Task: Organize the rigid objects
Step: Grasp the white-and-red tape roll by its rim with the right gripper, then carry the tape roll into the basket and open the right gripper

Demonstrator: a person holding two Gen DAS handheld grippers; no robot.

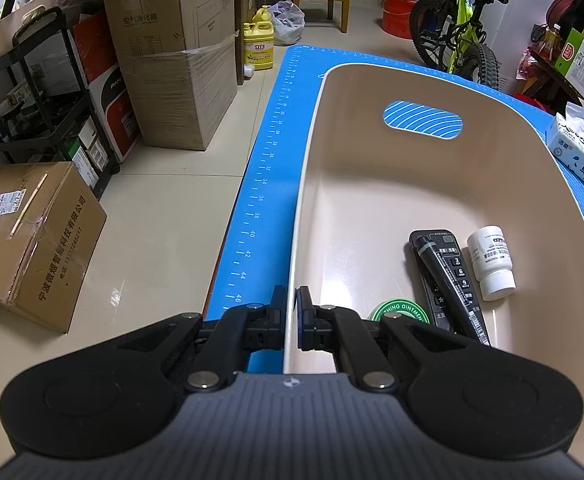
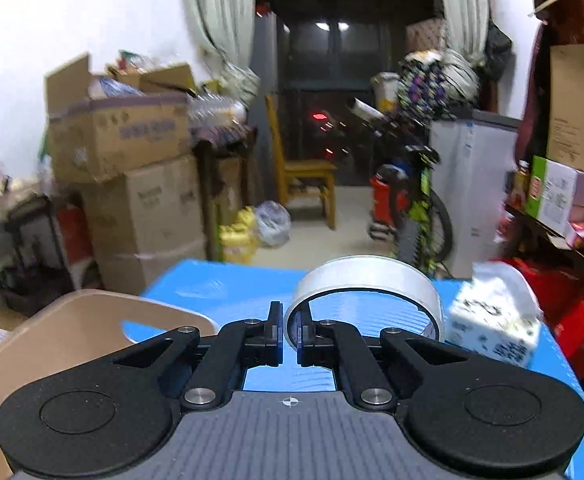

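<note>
Blue mat (image 1: 259, 200) spread over the work surface, beige bin (image 1: 372, 184) resting on it. Near wall of that bin pinched between the closed fingers of the left gripper (image 1: 292, 320), one finger outside, one inside, apparently steadying the container. Already lying on the bin floor, side by side with long axes running roughly away from the left camera: black remote control (image 1: 448, 280), a dark tube (image 1: 458, 298) laid on top of it, and white pill bottle (image 1: 491, 262); green ointment tin (image 1: 399, 312) partly hidden behind the inner finger. Off to the right, tissue pack (image 2: 492, 320) on the mat. Smallest player: roll of clear tape (image 2: 366, 292), held aloft above the mat, its band clamped edgewise in the right gripper (image 2: 290, 332), ring lying flat and projecting forward and right. In the right view, bin rim (image 2: 91, 304) low and to the left of the roll, so likely a leftward carry, then a drop into the bare far half.
</note>
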